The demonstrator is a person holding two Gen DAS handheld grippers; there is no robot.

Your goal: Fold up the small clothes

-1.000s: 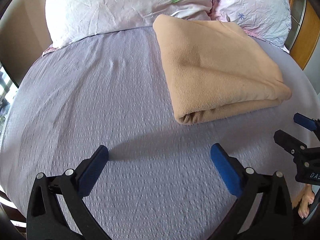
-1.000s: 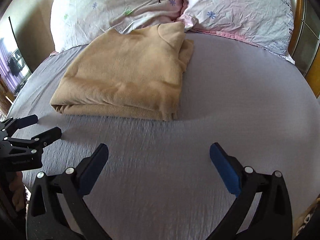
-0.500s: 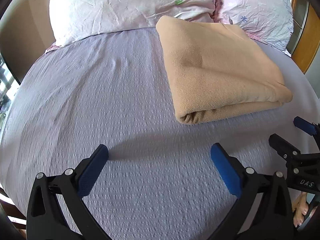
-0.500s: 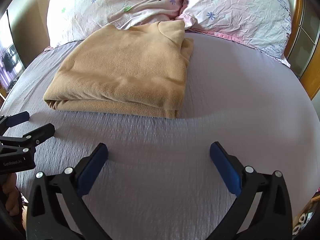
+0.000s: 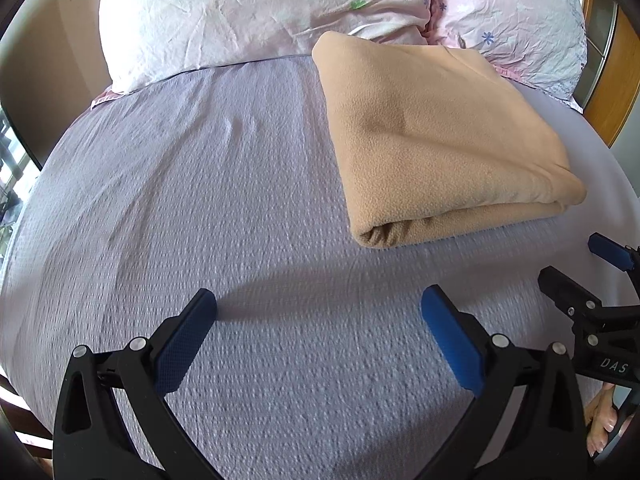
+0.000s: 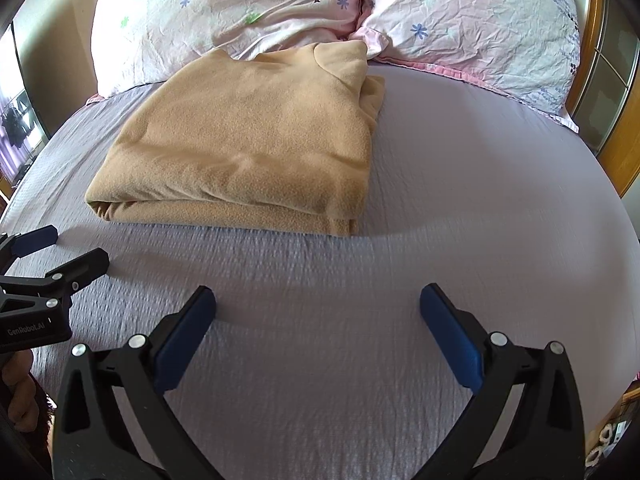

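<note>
A tan fleece garment (image 5: 436,136) lies folded into a thick rectangle on the lilac bed sheet (image 5: 200,200), its far end against the pillows. It also shows in the right wrist view (image 6: 248,148). My left gripper (image 5: 318,306) is open and empty, above the sheet in front of the garment and to its left. My right gripper (image 6: 318,304) is open and empty, above the sheet in front of the garment's right corner. Each gripper shows at the edge of the other's view: the right one (image 5: 576,264), the left one (image 6: 68,248).
Two pink flowered pillows (image 6: 248,12) (image 6: 480,28) lie at the head of the bed. A wooden headboard frame (image 6: 624,132) stands at the right. A window (image 6: 16,120) is at the left. The bed sheet (image 6: 460,184) spreads around the garment.
Both grippers have drawn slightly closer to the folded garment, which looks a little larger and nearer. The garment itself has not moved. Both grippers stay open.
</note>
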